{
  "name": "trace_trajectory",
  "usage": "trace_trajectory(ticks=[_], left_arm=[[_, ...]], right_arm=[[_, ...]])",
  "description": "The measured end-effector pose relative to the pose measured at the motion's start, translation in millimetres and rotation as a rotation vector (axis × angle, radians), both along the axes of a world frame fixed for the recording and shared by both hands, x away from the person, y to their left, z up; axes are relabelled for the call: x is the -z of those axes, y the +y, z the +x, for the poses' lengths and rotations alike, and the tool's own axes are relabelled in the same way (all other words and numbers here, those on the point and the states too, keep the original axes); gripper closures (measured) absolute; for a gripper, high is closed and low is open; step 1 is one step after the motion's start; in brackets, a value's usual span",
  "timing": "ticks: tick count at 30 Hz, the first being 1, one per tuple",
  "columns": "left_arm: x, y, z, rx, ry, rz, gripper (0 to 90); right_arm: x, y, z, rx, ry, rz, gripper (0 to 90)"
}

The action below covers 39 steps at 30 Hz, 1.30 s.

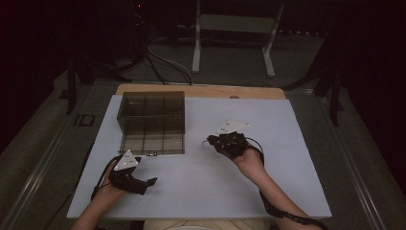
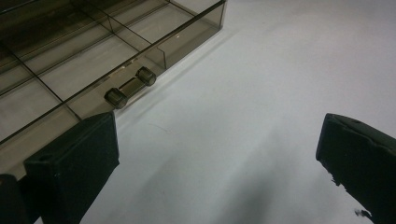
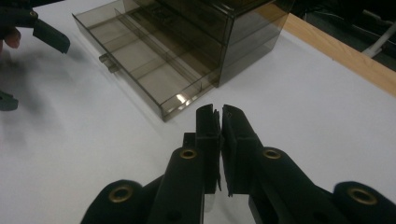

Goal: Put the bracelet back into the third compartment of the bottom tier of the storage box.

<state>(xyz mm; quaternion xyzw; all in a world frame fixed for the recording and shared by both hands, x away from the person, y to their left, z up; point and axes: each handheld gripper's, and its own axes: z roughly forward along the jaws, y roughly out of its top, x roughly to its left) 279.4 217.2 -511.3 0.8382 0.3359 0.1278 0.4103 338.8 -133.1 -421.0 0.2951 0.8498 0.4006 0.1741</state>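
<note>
Smoky plastic drawer cabinet (image 1: 152, 111) sits toward the far left of the white desk (image 1: 268, 182), its bottom drawer (image 1: 152, 142) pulled out toward the person so the divided compartments lie open; from where I stand they look bare, though the tint makes it hard to be sure. A small bar handle (image 2: 130, 87) sticks out from the drawer's front edge. The left tongs (image 1: 148, 183) hover just in front of that drawer, near its left corner, with the jaws spread wide apart and nothing between them; in the left gripper view the handle lies just beyond the left jaw, not touched. The right tongs (image 1: 210, 141) are off to the drawer's right, apart from it, pointing toward the cabinet with the jaws clenched together on nothing, only a thin slit showing between them in the right gripper view. A strip of bare wood (image 1: 201, 90) edges the desk's far side behind the cabinet.
</note>
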Motion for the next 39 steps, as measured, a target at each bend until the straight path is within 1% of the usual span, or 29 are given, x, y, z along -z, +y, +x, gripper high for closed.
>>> trace_trajectory(ticks=[8, 16, 23, 29, 36, 39], left_arm=[[0.4, 0.1, 0.3, 0.002, 0.001, 0.002, 0.7], [0.1, 0.7, 0.0, 0.004, -0.001, 0.003, 0.7], [-0.2, 0.7, -0.3, 0.005, -0.003, 0.003, 0.7], [-0.3, 0.8, -0.4, 0.008, -0.003, 0.005, 0.7], [-0.6, 0.5, -0.9, 0.009, -0.008, 0.003, 0.7], [-0.9, 0.6, -1.2, 0.012, -0.011, 0.006, 0.7]], right_arm=[[-10.2, 7.8, 6.2, -0.007, -0.022, 0.015, 85.8], [-19.7, 20.8, 15.2, -0.019, -0.034, 0.033, 85.7], [-24.4, 30.8, 21.0, -0.028, -0.040, 0.031, 85.8], [-26.7, 37.9, 25.6, -0.035, -0.047, 0.032, 85.7], [-25.9, 48.0, 30.1, -0.042, -0.043, 0.040, 85.7], [-24.6, 53.9, 31.8, -0.050, -0.041, 0.033, 85.7]])
